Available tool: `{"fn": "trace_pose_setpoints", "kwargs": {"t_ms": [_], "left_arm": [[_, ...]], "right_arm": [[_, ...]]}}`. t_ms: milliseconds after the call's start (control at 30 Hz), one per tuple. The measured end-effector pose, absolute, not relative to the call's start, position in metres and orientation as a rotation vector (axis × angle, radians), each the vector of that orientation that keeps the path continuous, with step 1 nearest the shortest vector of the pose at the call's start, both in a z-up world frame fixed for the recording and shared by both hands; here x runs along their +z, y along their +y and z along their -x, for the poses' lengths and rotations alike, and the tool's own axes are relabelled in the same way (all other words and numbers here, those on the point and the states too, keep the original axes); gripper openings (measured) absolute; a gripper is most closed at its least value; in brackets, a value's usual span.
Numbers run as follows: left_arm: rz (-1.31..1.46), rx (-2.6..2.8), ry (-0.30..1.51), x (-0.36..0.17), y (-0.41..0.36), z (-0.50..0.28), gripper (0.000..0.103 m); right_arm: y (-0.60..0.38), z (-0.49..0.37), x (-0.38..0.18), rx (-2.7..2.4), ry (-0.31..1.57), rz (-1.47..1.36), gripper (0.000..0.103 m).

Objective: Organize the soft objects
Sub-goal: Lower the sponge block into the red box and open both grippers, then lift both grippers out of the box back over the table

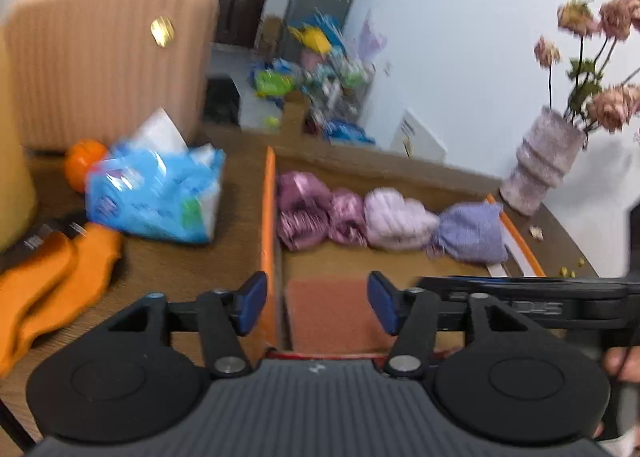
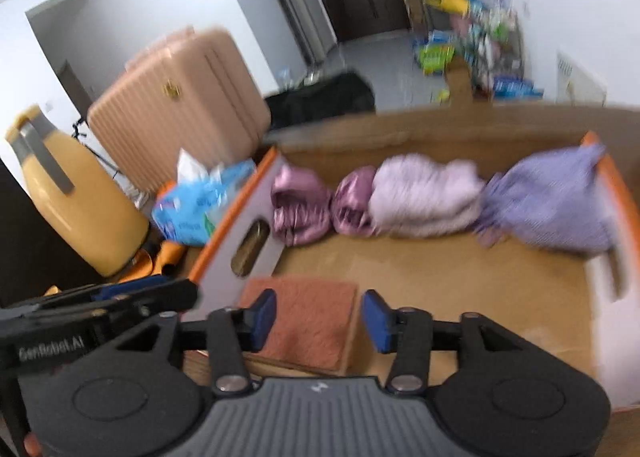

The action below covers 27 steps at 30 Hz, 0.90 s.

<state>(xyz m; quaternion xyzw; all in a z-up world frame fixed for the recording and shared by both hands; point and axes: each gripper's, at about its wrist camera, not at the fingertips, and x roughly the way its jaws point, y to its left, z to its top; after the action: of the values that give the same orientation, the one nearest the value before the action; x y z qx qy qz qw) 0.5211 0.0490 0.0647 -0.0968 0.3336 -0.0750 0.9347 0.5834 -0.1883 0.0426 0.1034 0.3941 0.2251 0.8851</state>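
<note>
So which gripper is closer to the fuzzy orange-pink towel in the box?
Right, I think. The right gripper hangs open directly over the folded towel. The left gripper, also open, straddles the box's orange-edged wall, partly beside the towel.

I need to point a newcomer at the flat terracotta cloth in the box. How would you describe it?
Find the orange-rimmed cardboard box on the table. Four bundled purple cloths line its far wall; the terracotta cloth lies alone in the near left corner. It is the only flat, folded, rust-coloured piece.
</note>
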Motion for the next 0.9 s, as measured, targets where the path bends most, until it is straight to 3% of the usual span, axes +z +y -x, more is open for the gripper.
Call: {"fn": "trace_pose_setpoints", "kwargs": {"t_ms": [133,267,367,500,900], "left_arm": [[0.169,-0.138,0.556,0.096,0.05,-0.485,0.074],[0.118,-0.098,0.404,0.117,0.04,-0.439,0.09],[0.068,-0.087,0.289,0.123,0.028,-0.404,0.103],[0.038,-0.098,0.209,0.117,0.013,-0.366,0.103],[0.023,-0.062,0.208,0.112,0.005,-0.303,0.103]], "right_arm": [[-0.221,-0.546,0.086,0.415,0.675,-0.179,0.066],[-0.246,-0.489,0.121,0.327,0.486,-0.063,0.091],[-0.254,-0.45,0.132,0.255,0.33,0.053,0.103],[-0.261,-0.405,0.123,0.199,0.147,0.156,0.103],[-0.267,-0.344,0.1,0.153,0.166,0.101,0.103]]}}
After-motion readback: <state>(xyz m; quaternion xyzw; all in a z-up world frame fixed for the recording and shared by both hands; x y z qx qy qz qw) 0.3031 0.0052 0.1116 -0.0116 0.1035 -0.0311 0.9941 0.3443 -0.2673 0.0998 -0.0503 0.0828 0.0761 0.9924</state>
